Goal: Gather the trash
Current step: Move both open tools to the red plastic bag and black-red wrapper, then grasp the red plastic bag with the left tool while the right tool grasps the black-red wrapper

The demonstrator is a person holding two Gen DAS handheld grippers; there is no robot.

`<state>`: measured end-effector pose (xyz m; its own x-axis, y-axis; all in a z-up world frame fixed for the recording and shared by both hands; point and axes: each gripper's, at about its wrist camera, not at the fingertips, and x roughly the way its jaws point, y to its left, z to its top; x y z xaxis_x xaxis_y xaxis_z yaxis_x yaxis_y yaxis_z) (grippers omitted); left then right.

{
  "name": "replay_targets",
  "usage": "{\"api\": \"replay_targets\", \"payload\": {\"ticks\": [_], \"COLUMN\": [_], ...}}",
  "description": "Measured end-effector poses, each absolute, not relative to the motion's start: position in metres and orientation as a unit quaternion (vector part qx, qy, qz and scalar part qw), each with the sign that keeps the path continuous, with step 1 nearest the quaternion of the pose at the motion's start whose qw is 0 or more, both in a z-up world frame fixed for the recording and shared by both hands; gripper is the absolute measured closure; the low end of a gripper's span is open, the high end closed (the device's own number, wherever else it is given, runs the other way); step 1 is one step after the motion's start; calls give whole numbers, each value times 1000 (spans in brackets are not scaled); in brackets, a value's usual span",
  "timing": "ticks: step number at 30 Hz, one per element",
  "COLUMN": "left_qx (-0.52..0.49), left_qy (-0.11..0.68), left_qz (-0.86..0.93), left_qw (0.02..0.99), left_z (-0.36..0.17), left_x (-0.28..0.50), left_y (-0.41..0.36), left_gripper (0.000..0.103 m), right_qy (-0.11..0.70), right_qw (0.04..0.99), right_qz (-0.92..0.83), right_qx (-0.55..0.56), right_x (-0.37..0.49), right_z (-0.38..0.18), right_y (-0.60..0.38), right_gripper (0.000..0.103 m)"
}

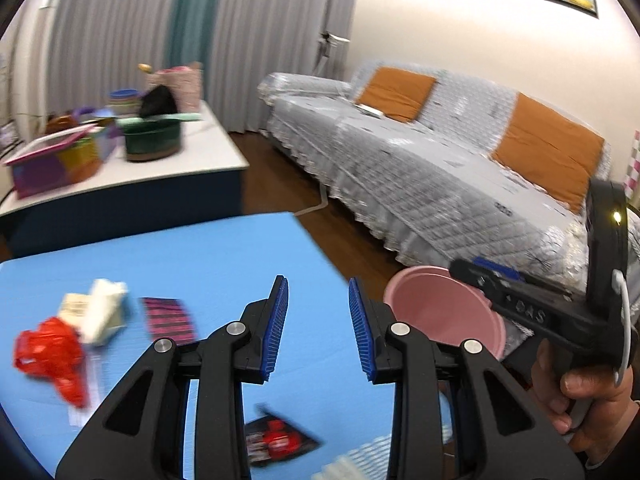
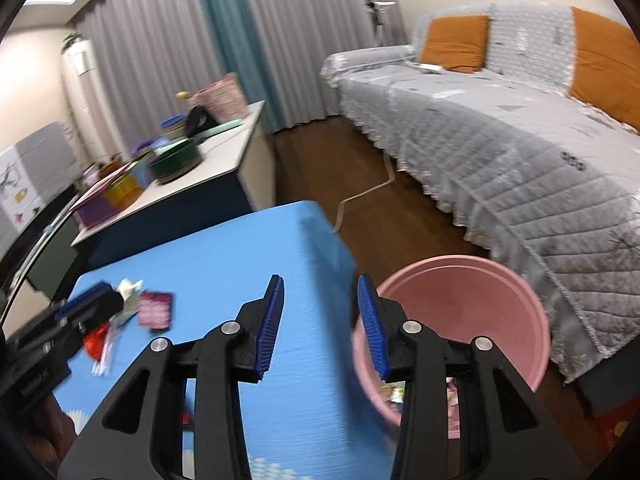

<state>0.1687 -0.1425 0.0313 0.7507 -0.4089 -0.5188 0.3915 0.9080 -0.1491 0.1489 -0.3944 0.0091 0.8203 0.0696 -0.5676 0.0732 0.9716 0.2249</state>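
From the left wrist camera, the left gripper (image 1: 318,328) has its two black arms spread wide, and nothing sits between the ribbed blue pads (image 1: 276,330). It hangs over a smooth blue table (image 1: 224,256). Near the table's left edge lies a crinkly red plastic wrapper (image 1: 50,354), touching a soft white crumpled paper (image 1: 102,312). Just beside them is a flat pink and black striped packet (image 1: 170,318). Close to the near edge, under the gripper, lies a shiny black and red packet (image 1: 280,440), blurry. A round pink plastic bucket (image 1: 440,304) stands off the table's right edge. The right gripper (image 1: 520,296) is seen side-on beside the bucket, held in a hand (image 1: 588,396).

From the right wrist camera, the right gripper (image 2: 322,328) is also wide open and holds nothing. The smooth pink bucket (image 2: 460,292) stands on the floor by the table's right edge, with some small bits inside, too blurry to name. The striped packet (image 2: 156,308) and red wrapper (image 2: 94,342) lie near the table's left edge, by the left gripper (image 2: 86,306). A quilted grey sofa (image 2: 520,148) is behind.
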Motion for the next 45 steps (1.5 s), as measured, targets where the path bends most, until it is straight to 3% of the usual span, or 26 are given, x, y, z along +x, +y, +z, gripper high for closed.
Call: {"api": "replay_targets", "payload": {"ticks": [21, 29, 31, 33, 36, 45], "left_qx": [-50, -58, -64, -73, -74, -73], "left_qy": [301, 334, 343, 351, 355, 357], "left_qz": [-37, 40, 53, 60, 65, 97], "left_qw": [952, 940, 936, 932, 930, 926], "left_z": [0, -33, -40, -46, -51, -56], "left_x": [173, 198, 204, 210, 218, 230], "left_y": [5, 39, 45, 49, 50, 54], "left_gripper": [72, 48, 47, 47, 47, 47], "right_qy": [383, 441, 452, 461, 464, 447], "right_qw": [914, 884, 879, 874, 870, 879], "right_qz": [126, 153, 153, 155, 166, 164], "right_qx": [50, 14, 3, 2, 3, -19], "right_x": [158, 173, 175, 177, 178, 177], "right_z": [-48, -81, -88, -93, -94, -86], "right_y": [-258, -228, -225, -224, -223, -221], "right_gripper": [63, 64, 64, 69, 86, 89]}}
